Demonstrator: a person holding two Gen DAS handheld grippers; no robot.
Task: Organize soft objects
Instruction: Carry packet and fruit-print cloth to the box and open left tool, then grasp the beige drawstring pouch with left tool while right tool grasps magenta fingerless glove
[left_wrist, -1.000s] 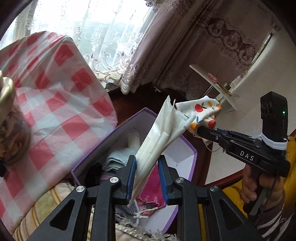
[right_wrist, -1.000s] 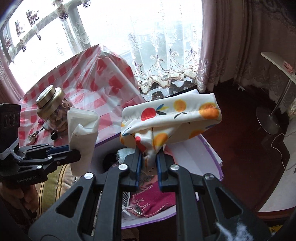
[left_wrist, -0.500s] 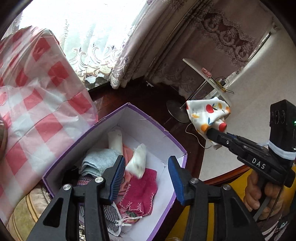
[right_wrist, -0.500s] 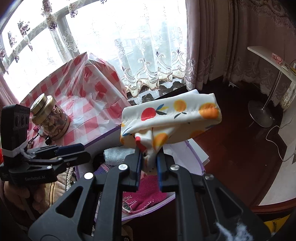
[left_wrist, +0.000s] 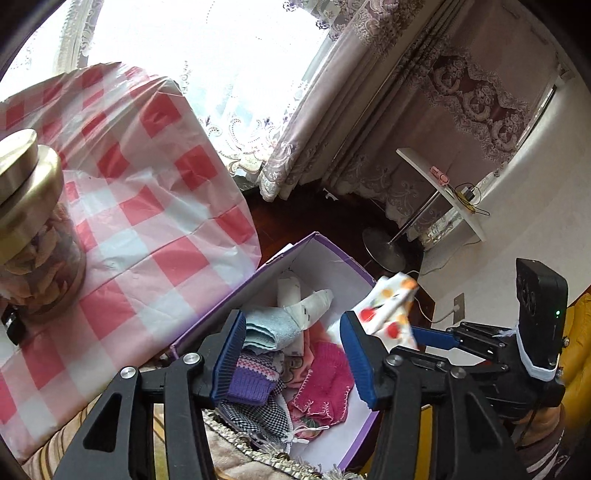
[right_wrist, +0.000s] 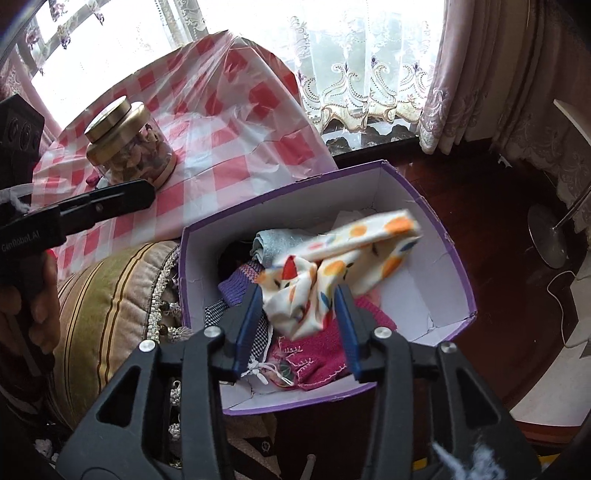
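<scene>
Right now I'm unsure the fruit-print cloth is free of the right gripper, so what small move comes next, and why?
Probably let the right gripper finish opening, then lift it clear. Its jaws are opening, and the fruit-print cloth hangs loosely between them, directly over the purple box.

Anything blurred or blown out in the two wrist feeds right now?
Left wrist: the window is blown out white; the fruit-print cloth is motion-smeared. Right wrist: the same cloth is smeared and the window glares; the purple box stays sharp.
</scene>
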